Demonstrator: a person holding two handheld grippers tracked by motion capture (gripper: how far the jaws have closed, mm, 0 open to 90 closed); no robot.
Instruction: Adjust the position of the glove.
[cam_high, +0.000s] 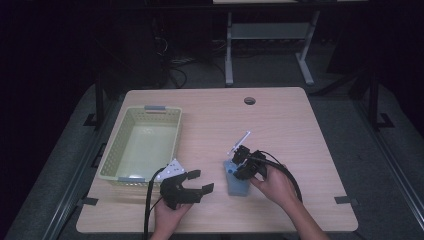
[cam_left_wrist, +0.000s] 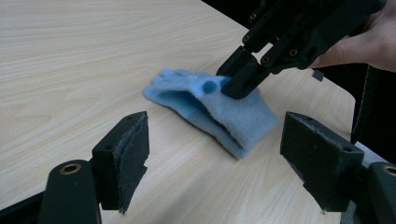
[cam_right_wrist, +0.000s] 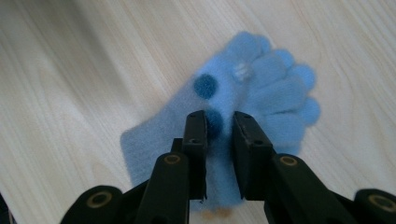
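Note:
A light blue knitted glove (cam_high: 238, 186) with dark blue dots lies flat on the wooden table, near its front edge. My right gripper (cam_high: 236, 164) presses down on the glove's far end. In the right gripper view, the right gripper (cam_right_wrist: 219, 128) has its jaws nearly together with a fold of the glove (cam_right_wrist: 261, 84) pinched between them. My left gripper (cam_high: 198, 182) hovers open just left of the glove. In the left gripper view, the left gripper (cam_left_wrist: 215, 140) is spread wide and empty, facing the glove (cam_left_wrist: 238, 116) and the right gripper (cam_left_wrist: 233, 88).
A pale yellow-green plastic basket (cam_high: 113, 149) sits at the table's left, just behind my left hand. A round cable hole (cam_high: 249, 100) is near the table's far edge. Bare wood lies beyond the glove and to its right.

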